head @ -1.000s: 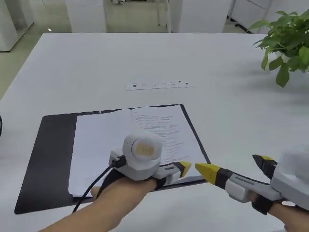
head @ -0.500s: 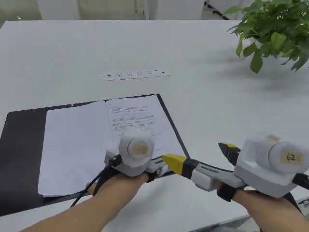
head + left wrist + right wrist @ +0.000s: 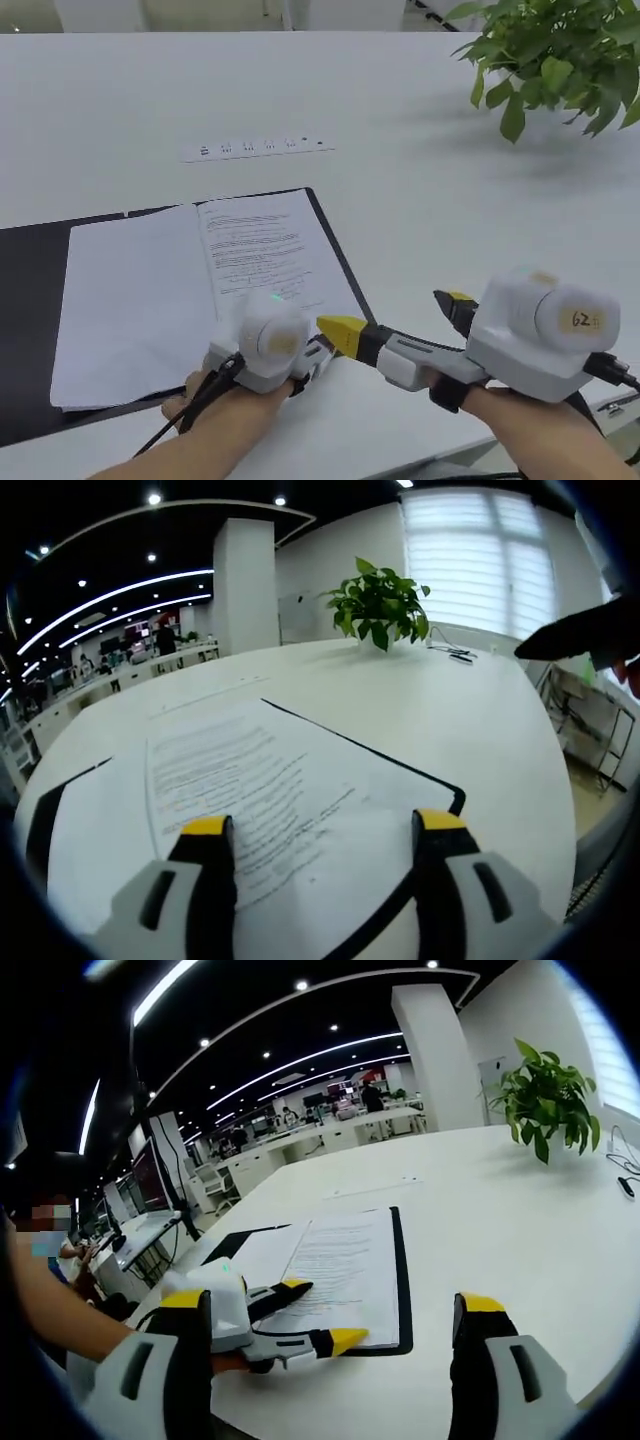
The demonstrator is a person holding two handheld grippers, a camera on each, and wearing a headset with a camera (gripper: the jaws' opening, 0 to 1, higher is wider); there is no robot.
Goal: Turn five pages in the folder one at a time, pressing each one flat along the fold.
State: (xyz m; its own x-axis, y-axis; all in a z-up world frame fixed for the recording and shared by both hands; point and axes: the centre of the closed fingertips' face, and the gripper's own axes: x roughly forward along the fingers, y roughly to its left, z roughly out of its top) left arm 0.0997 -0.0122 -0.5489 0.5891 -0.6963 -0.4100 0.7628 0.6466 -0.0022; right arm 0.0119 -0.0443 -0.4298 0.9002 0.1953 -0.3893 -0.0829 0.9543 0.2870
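The folder lies open on the white table, black cover at the left, a blank sheet in the middle and a printed page at the right. My left gripper rests low at the printed page's near right corner. Its jaws stand open over the printed page, with nothing between them, left gripper. My right gripper reaches in from the right, open and holding nothing, one yellow tip close to the left gripper. The right gripper looks at the folder and the left gripper.
A power strip lies on the table beyond the folder. A potted plant stands at the far right, plant, plant. The table's near edge runs just below my hands. Office desks and monitors sit in the background.
The head camera has swung right and down. My right gripper has moved left, its tip now beside the left gripper at the folder's corner. The left gripper has stayed at the page corner.
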